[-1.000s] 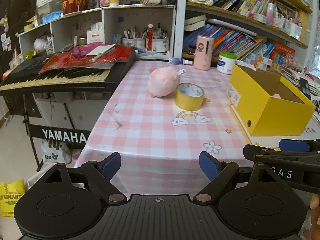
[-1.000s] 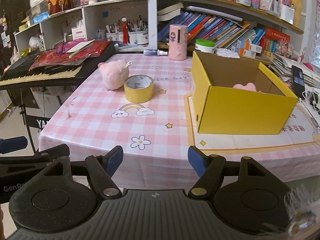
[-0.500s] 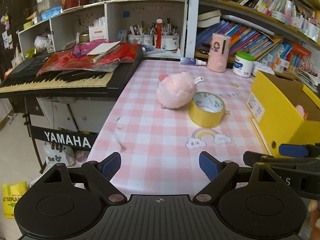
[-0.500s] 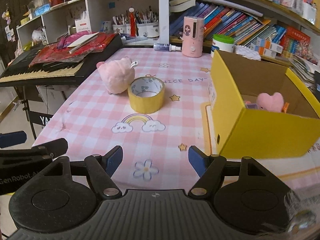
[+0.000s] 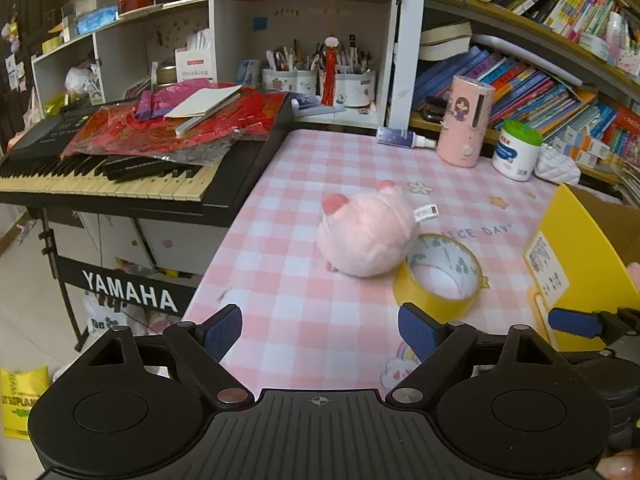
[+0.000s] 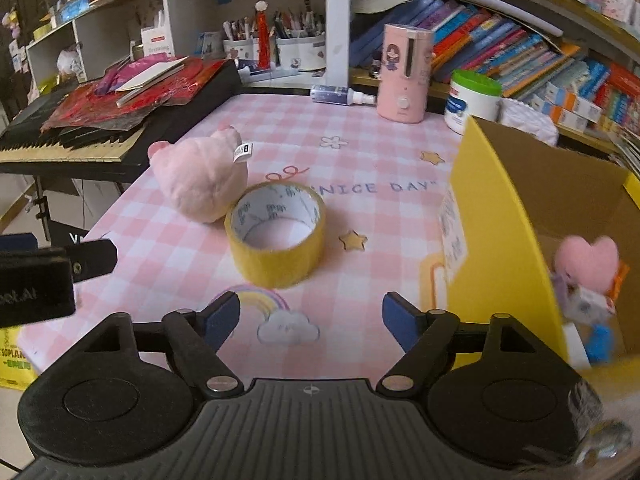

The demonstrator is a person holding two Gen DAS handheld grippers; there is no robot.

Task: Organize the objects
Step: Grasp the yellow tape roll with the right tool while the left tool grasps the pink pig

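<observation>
Left wrist view: from above the near edge of the pink checked table (image 5: 304, 320), tilted down and forward, close to the pink plush (image 5: 366, 236) and tape roll (image 5: 438, 276). Right wrist view: from further right, same downward tilt, nearer to the yellow box (image 6: 504, 216). Shared by both: plush (image 6: 200, 180), tape roll (image 6: 276, 236), box (image 5: 572, 276), keyboard (image 5: 104, 176), shelves.

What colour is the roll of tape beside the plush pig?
Yellow outside, with a white printed inner core. The roll of tape shows best in the right wrist view.
</observation>
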